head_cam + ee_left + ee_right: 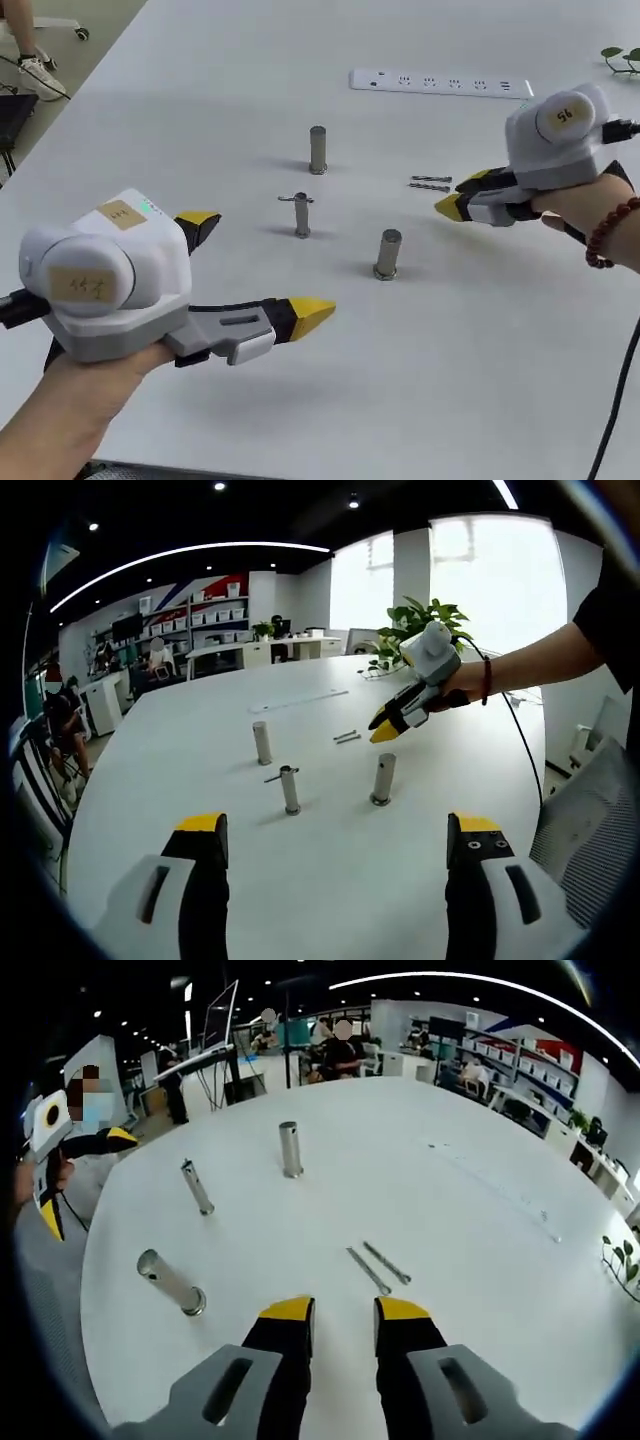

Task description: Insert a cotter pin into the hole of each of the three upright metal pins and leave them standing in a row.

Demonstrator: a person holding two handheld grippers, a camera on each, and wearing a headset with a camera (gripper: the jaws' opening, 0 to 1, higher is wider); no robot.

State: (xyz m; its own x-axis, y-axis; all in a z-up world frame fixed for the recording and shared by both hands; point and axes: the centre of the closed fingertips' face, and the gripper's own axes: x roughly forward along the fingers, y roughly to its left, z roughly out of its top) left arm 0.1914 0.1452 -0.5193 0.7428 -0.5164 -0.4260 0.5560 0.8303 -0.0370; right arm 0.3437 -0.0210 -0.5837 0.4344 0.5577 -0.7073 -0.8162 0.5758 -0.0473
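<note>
Left gripper [255,265], jaws wide and empty, hovers before the middle pin [302,215]; right gripper [460,193], slightly parted, seemingly empty, hangs right of it by two cotter pins [430,183].

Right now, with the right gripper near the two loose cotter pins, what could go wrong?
1. The two cotter pins lie flat and close together, so the right gripper may pinch both or slide them away.
2. The near metal pin stands free close by; a sweep of that gripper could tip it.
3. The left gripper hangs open, away from the upright pins, so nothing steadies them yet.
</note>
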